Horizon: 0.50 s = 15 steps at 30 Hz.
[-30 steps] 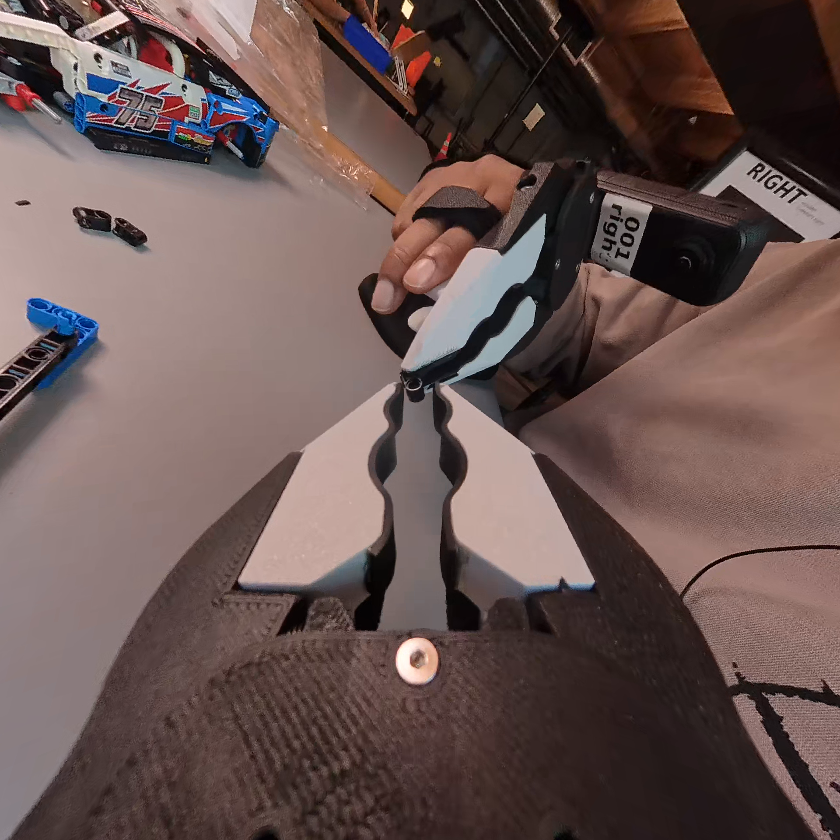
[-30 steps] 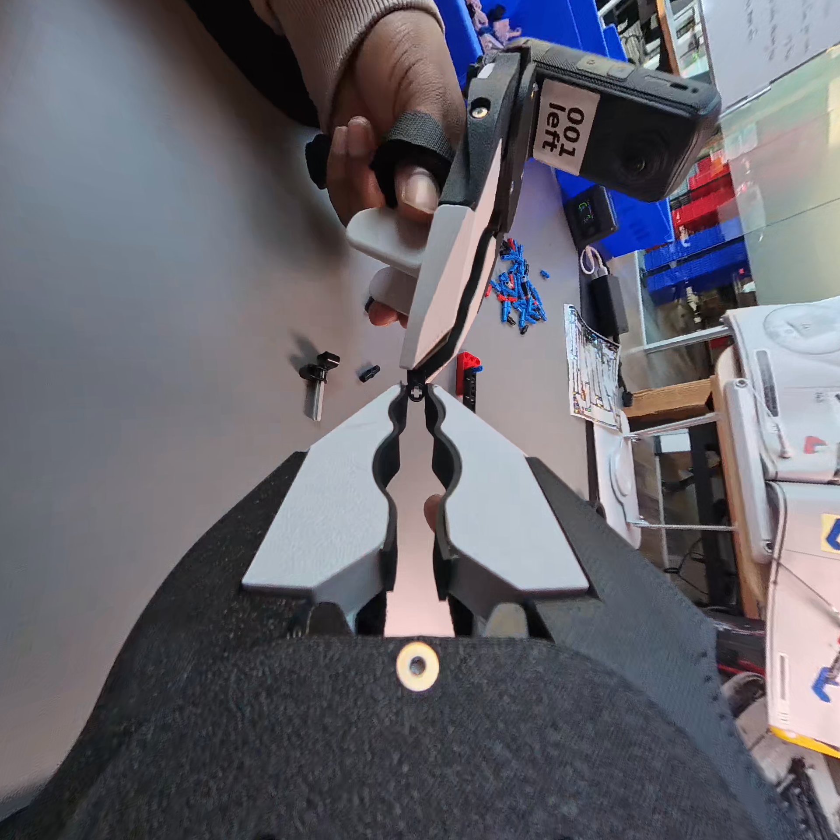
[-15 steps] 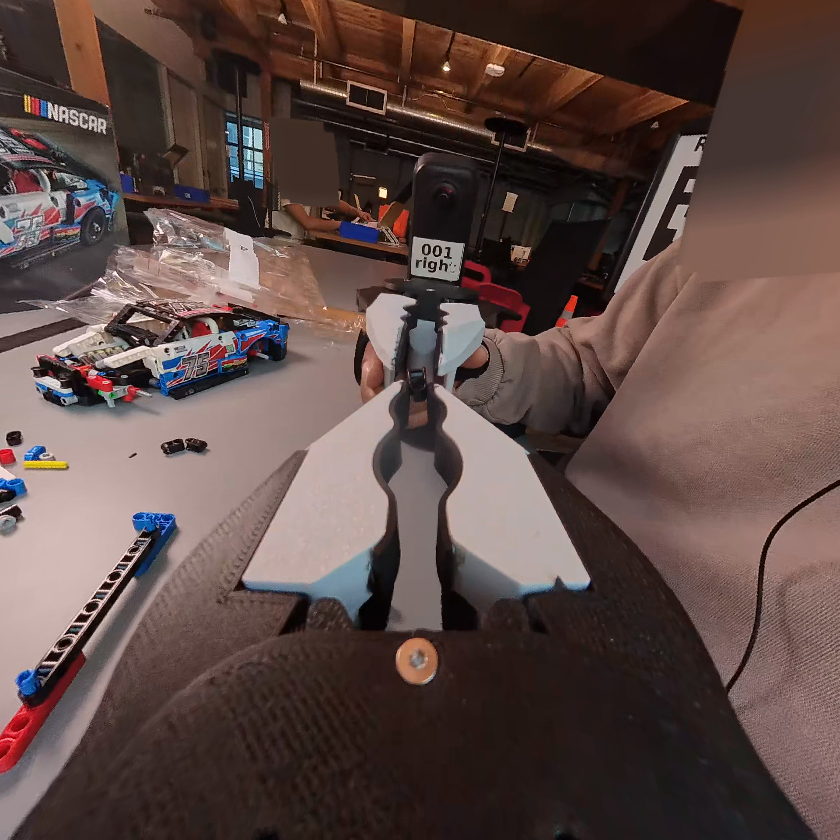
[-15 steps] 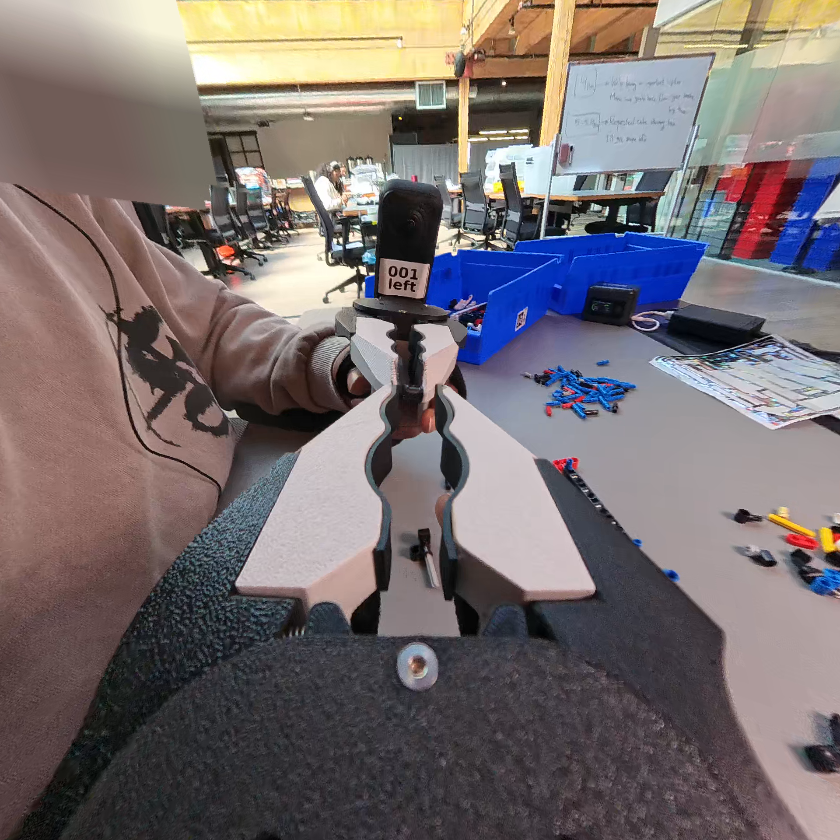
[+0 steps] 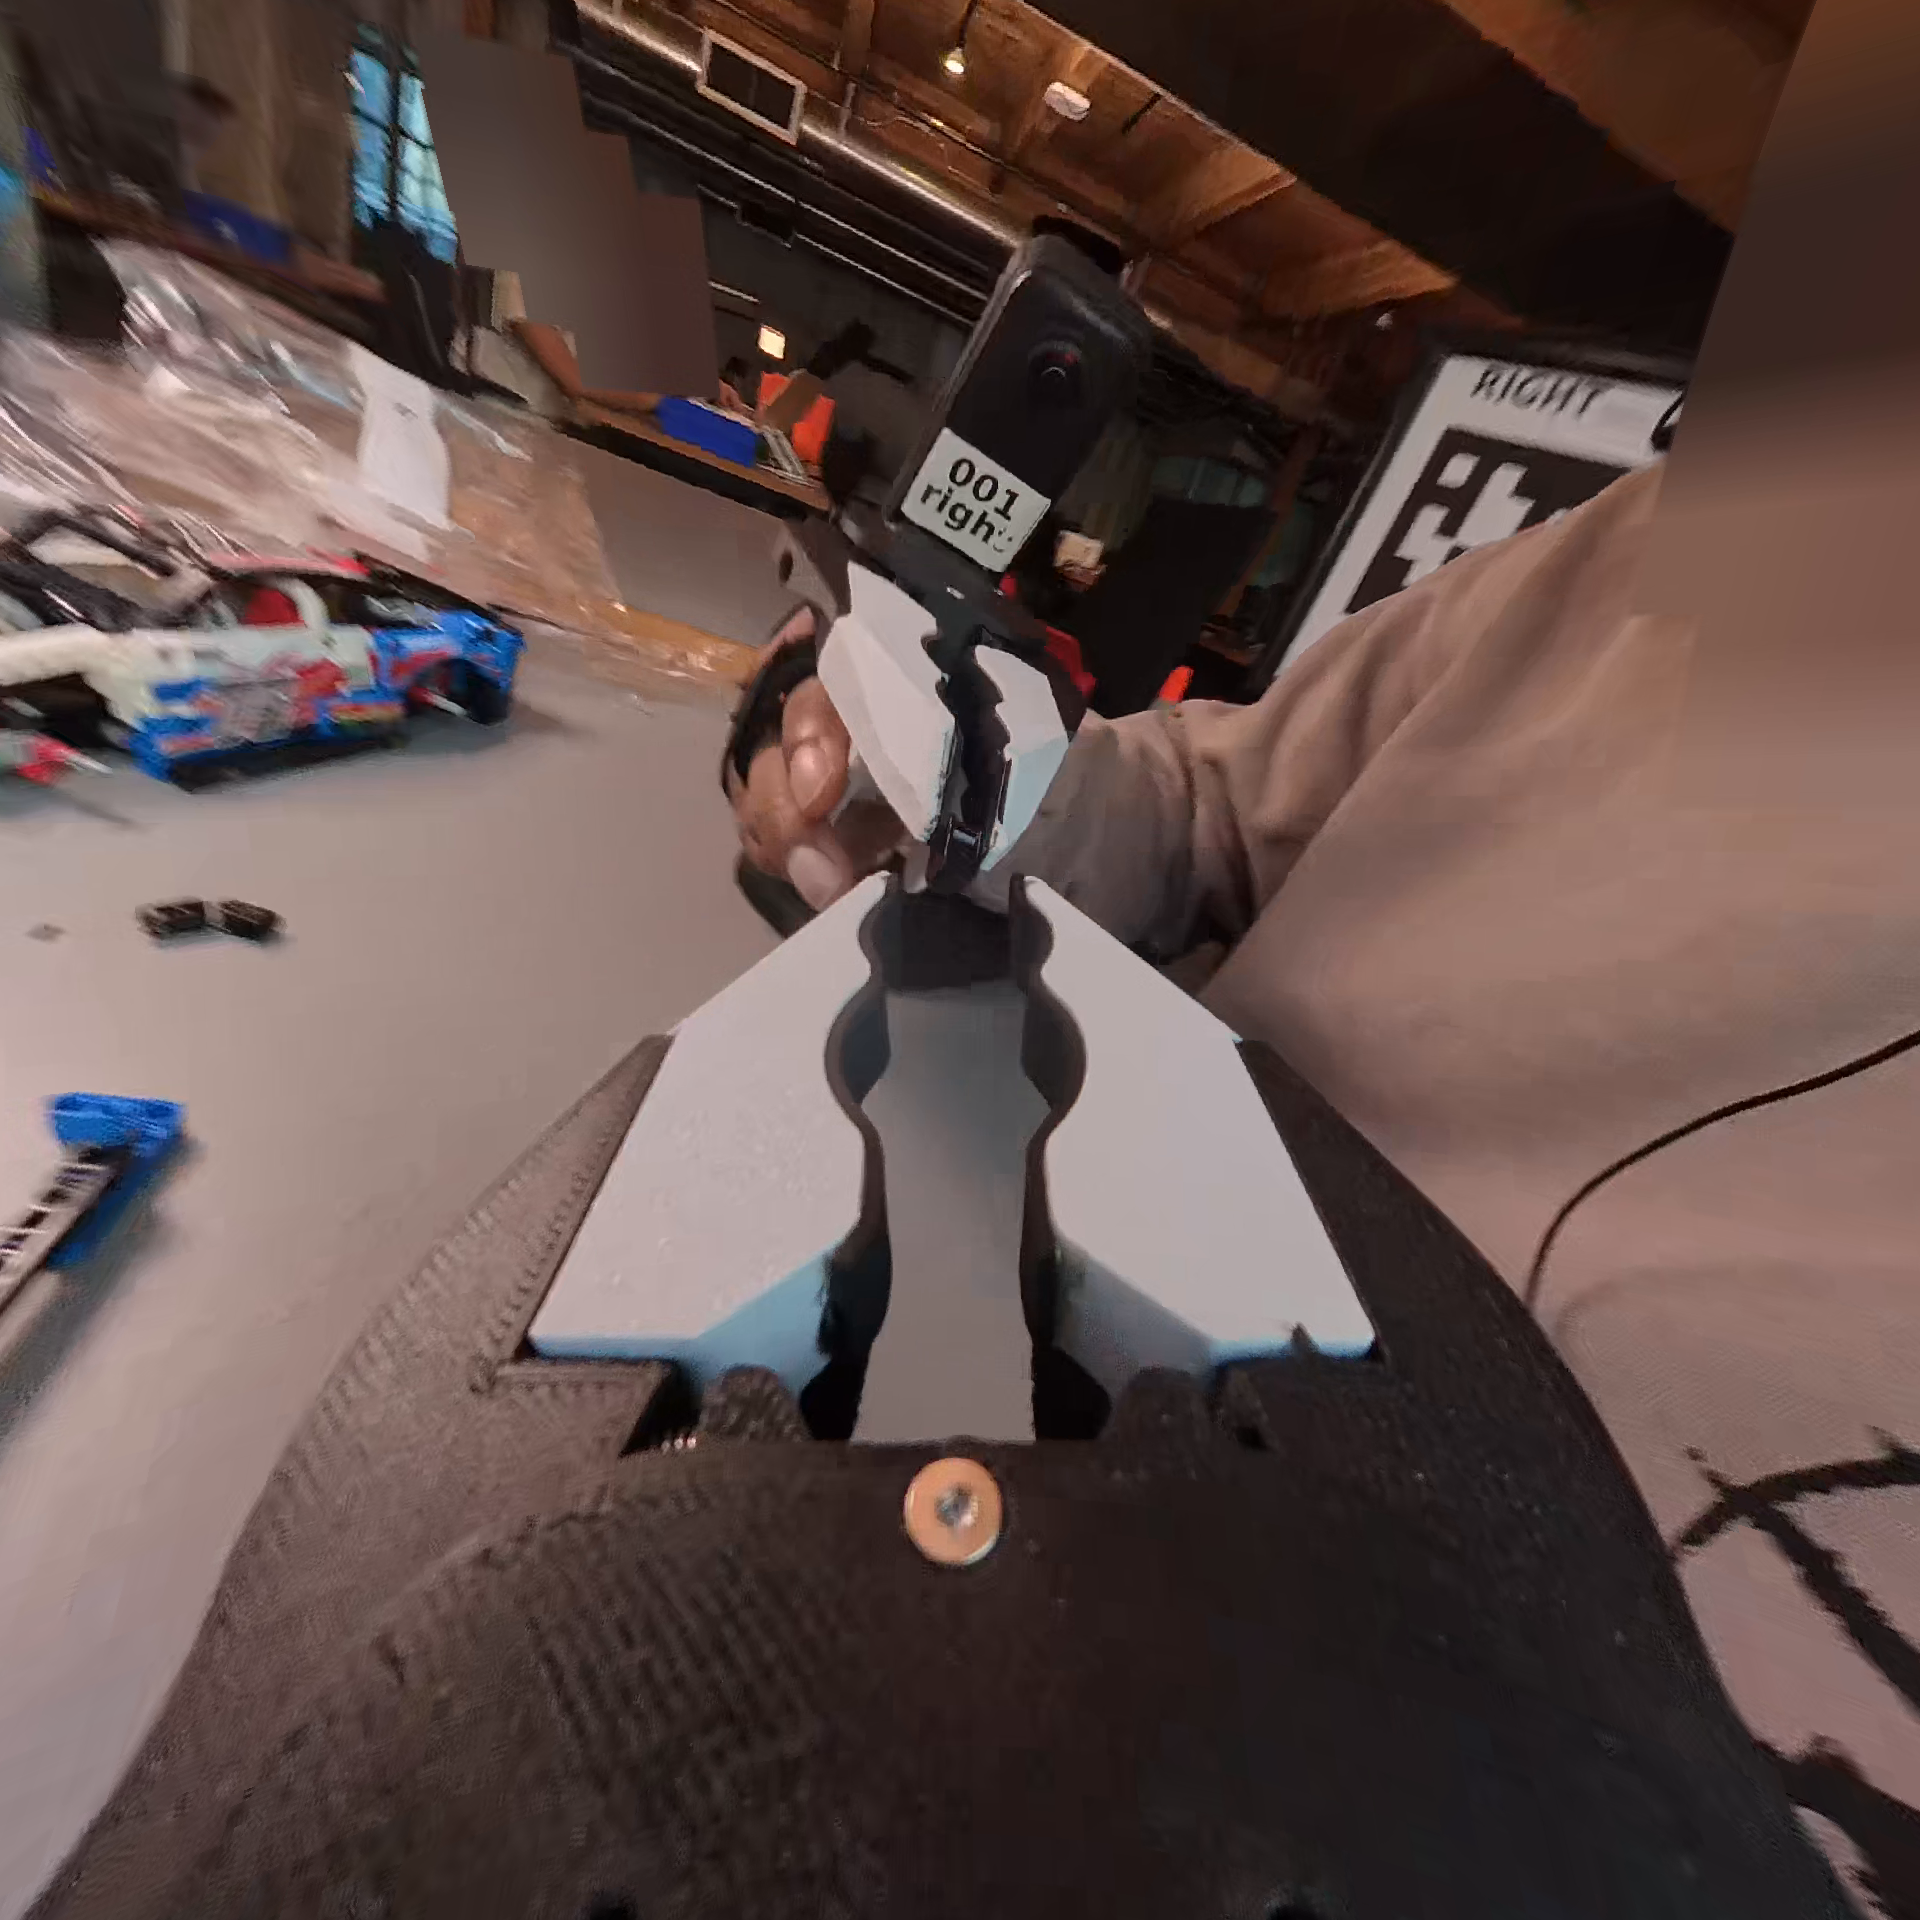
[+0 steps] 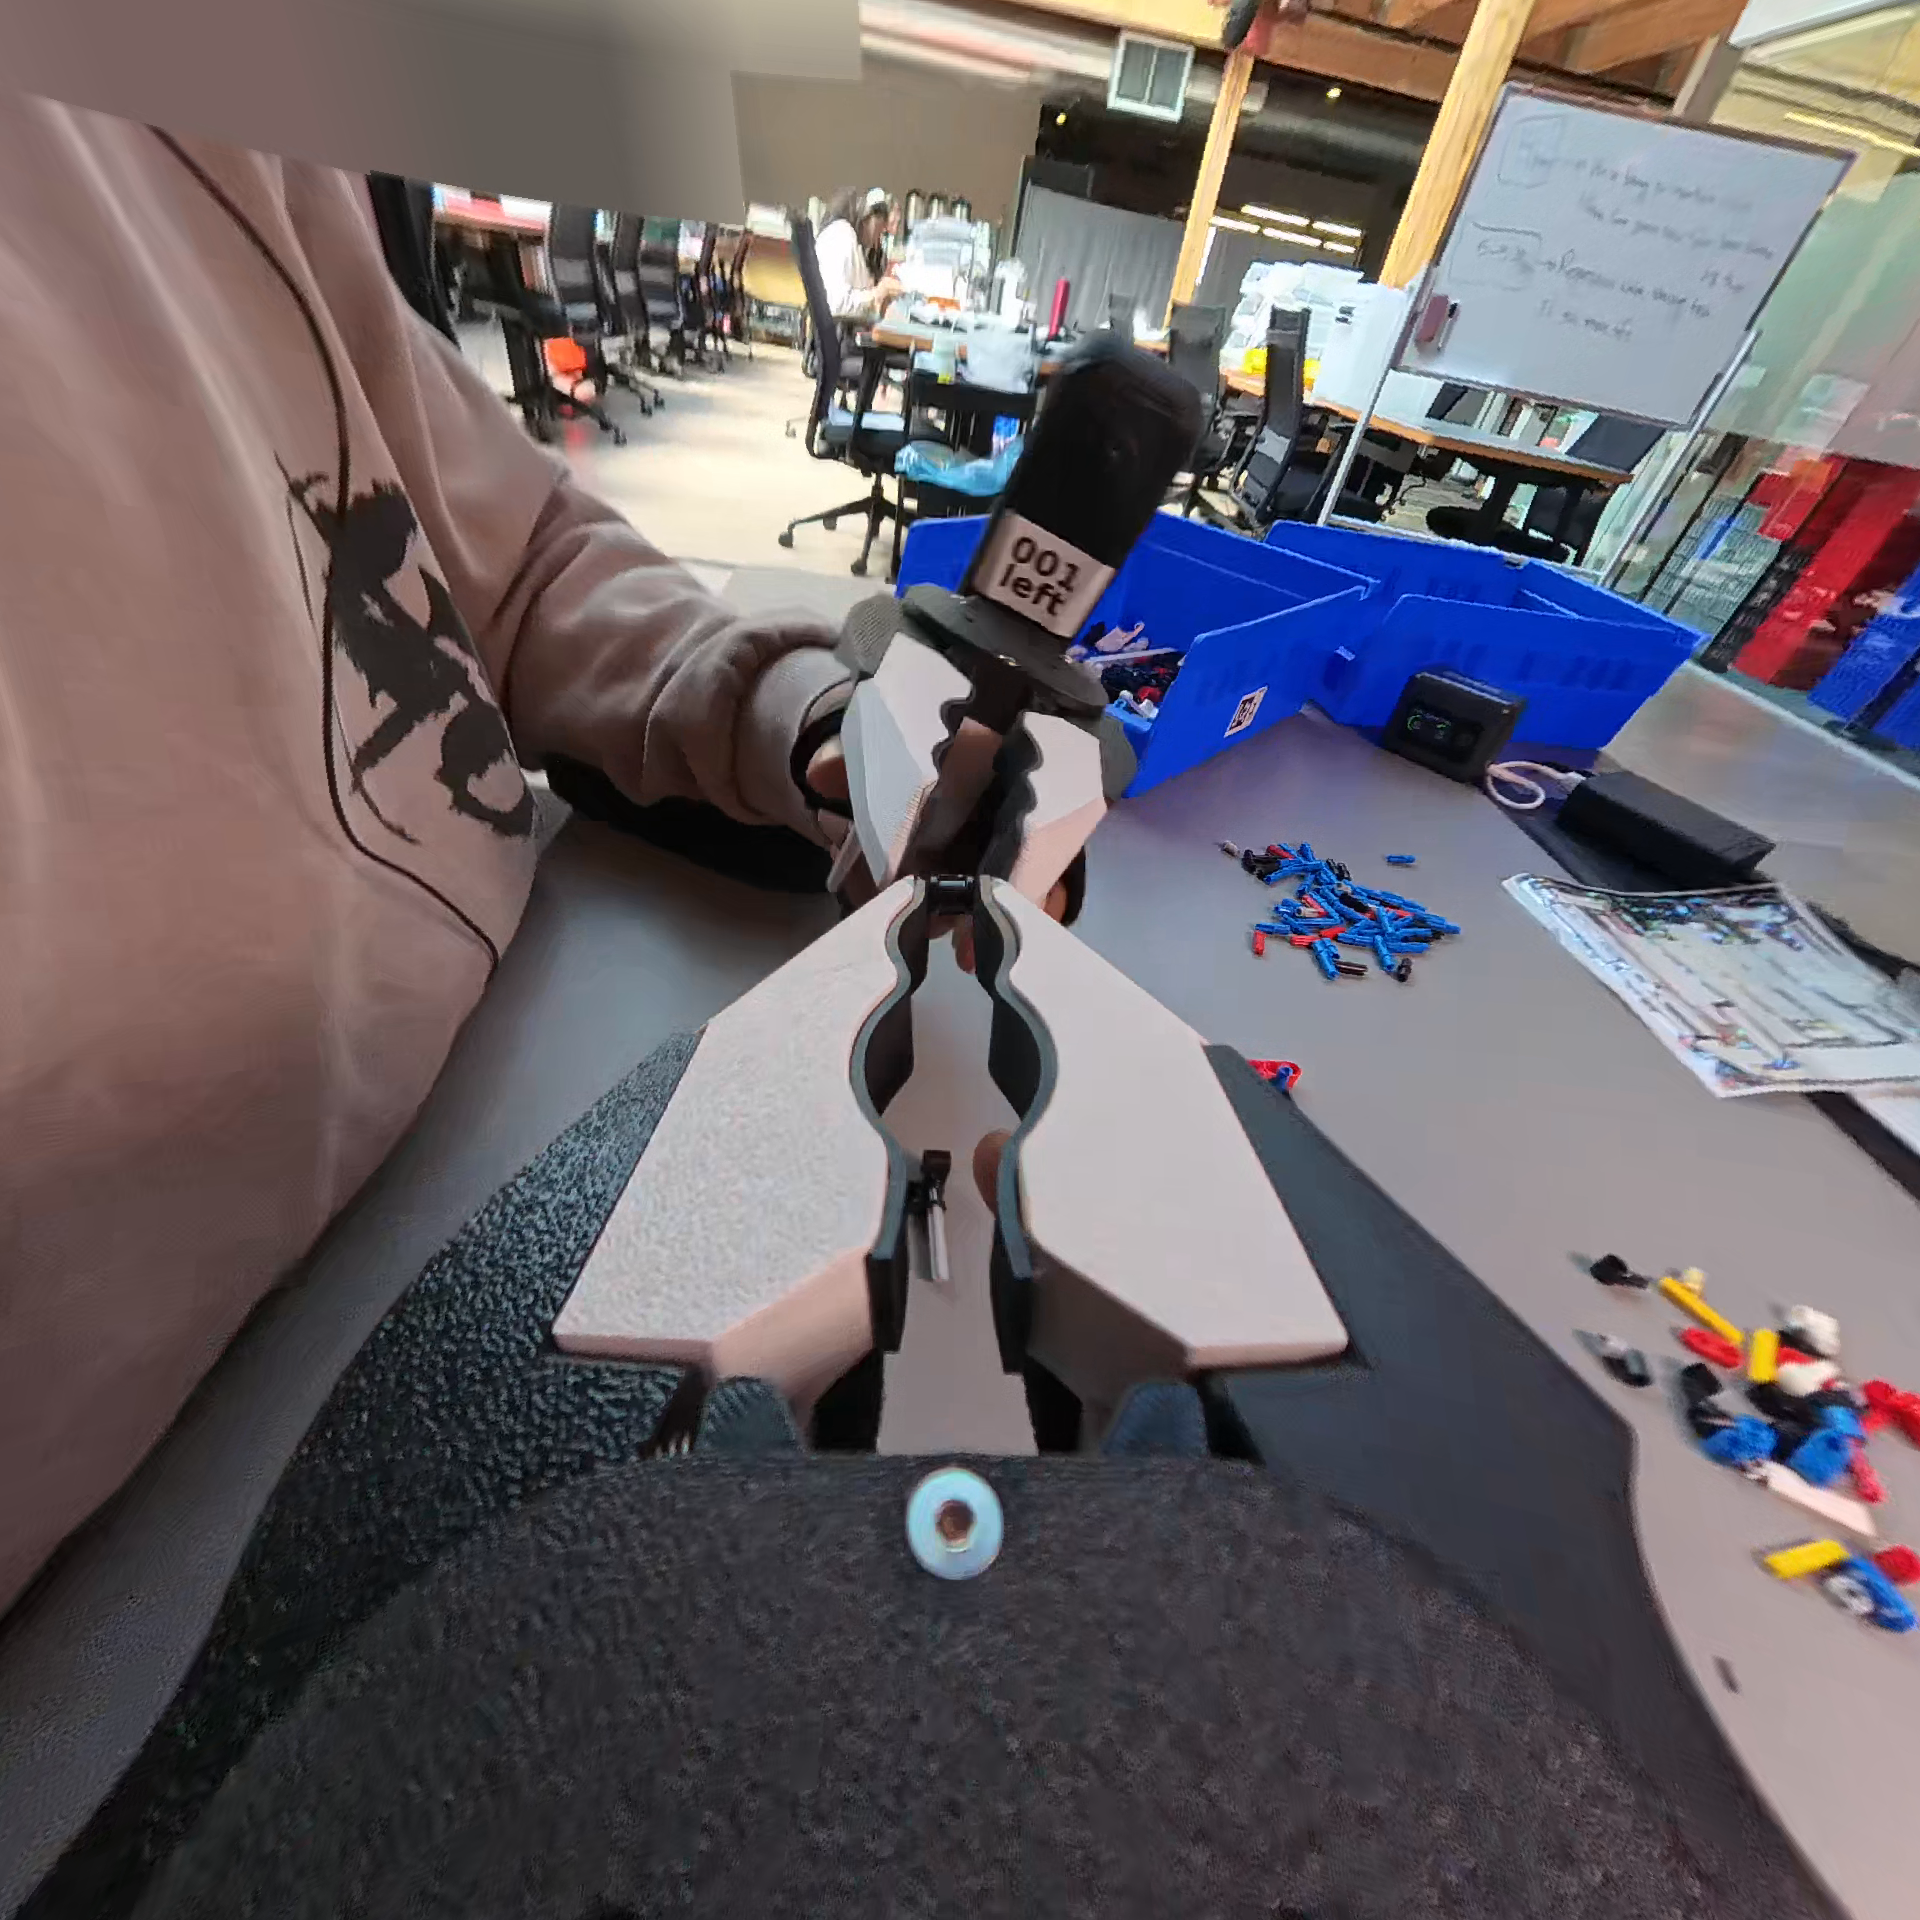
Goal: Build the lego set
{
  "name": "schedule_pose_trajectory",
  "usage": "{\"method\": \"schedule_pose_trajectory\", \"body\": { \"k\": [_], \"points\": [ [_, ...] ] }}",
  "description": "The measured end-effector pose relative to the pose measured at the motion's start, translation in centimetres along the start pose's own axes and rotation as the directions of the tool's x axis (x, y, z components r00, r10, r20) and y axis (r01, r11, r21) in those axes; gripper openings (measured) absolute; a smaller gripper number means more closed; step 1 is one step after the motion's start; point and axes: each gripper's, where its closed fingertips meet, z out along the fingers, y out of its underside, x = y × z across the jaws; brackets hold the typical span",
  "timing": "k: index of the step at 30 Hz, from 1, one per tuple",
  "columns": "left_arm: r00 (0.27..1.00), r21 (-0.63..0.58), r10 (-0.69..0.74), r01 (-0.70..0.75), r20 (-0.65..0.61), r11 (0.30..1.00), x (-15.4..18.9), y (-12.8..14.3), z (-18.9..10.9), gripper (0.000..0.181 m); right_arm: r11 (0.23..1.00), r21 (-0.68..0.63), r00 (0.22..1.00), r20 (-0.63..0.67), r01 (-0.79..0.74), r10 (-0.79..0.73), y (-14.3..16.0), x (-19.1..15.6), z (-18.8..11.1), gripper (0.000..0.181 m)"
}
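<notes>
In the left wrist view my left gripper (image 5: 956,885) is open, its tips apart and holding nothing. Facing it tip to tip, my right gripper (image 5: 961,831) pinches a small black lego piece (image 5: 961,847) just beyond the left tips. In the right wrist view my right gripper (image 6: 951,885) is shut on that small black piece (image 6: 951,891), and the left gripper (image 6: 961,831) points back at it with its fingers spread. Both are held above the grey table (image 6: 1455,1143) in front of the person's torso. A short grey-and-black axle piece (image 6: 932,1216) lies on the table below.
A built lego race car (image 5: 260,665), two black connectors (image 5: 208,920) and a black beam with a blue end (image 5: 73,1174) lie to the left. A pile of blue pins (image 6: 1340,920), an instruction booklet (image 6: 1714,977), mixed loose pieces (image 6: 1787,1392) and blue bins (image 6: 1247,644) are to the right. Both grippers' tips are close together, under 4 cm apart.
My left gripper's jaws have opened and let go of the small black piece. The right gripper still holds it. Both grippers have tilted slightly.
</notes>
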Motion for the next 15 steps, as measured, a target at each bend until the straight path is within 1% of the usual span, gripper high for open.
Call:
{"method": "schedule_pose_trajectory", "body": {
  "k": [1, 2, 3, 5, 7, 10, 12, 14, 15],
  "points": [
    [0.992, -0.003, -0.109, 0.109, -0.058, 0.994, 0.3, 0.1, 0.0, 0.022, 0.997, -0.039, 0.998, 0.016, 0.059, -0.059, 0.1, -0.3, 0.0, 0.006],
    [0.97, 0.004, -0.211, 0.213, -0.117, 0.977, 0.6, 0.0, -0.1, 0.025, 0.991, -0.076, 0.993, 0.034, 0.111, -0.109, 0.1, -0.5, 0.1, 0.006],
    [0.941, 0.017, -0.289, 0.296, -0.173, 0.955, 0.8, -0.4, -0.1, 0.024, 0.982, -0.104, 0.987, 0.06, 0.155, -0.149, 0.1, -0.8, 0.1, 0.006],
    [0.894, 0.001, -0.386, 0.397, -0.227, 0.918, 1.1, -0.3, -0.1, 0.023, 0.97, -0.135, 0.976, 0.112, 0.202, -0.188, -0.1, -1.3, 0.2, 0.006],
    [0.882, -0.026, -0.404, 0.411, -0.241, 0.911, 1.4, 0.0, 0.1, 0.021, 0.962, -0.145, 0.966, 0.155, 0.229, -0.207, -0.4, -1.6, 0.2, 0.006],
    [0.885, -0.052, -0.397, 0.397, -0.244, 0.916, 1.8, 0.4, 0.3, 0.011, 0.951, -0.163, 0.954, 0.192, 0.262, -0.23, -0.4, -1.9, 0.3, 0.006],
    [0.889, -0.063, -0.382, 0.379, -0.252, 0.923, 2.2, 0.5, 0.4, 0.008, 0.949, -0.165, 0.949, 0.212, 0.268, -0.232, -0.4, -2.2, 0.4, 0.006],
    [0.918, -0.048, -0.327, 0.324, -0.225, 0.945, 2.1, 0.4, 0.4, 0.007, 0.953, -0.162, 0.954, 0.202, 0.255, -0.221, -0.4, -2.0, 0.4, 0.006],
    [0.943, -0.022, -0.273, 0.274, -0.19, 0.961, 1.7, 0.2, 0.3, 0.007, 0.96, -0.16, 0.963, 0.174, 0.232, -0.204, -0.4, -1.6, 0.4, 0.007]
  ]
}}
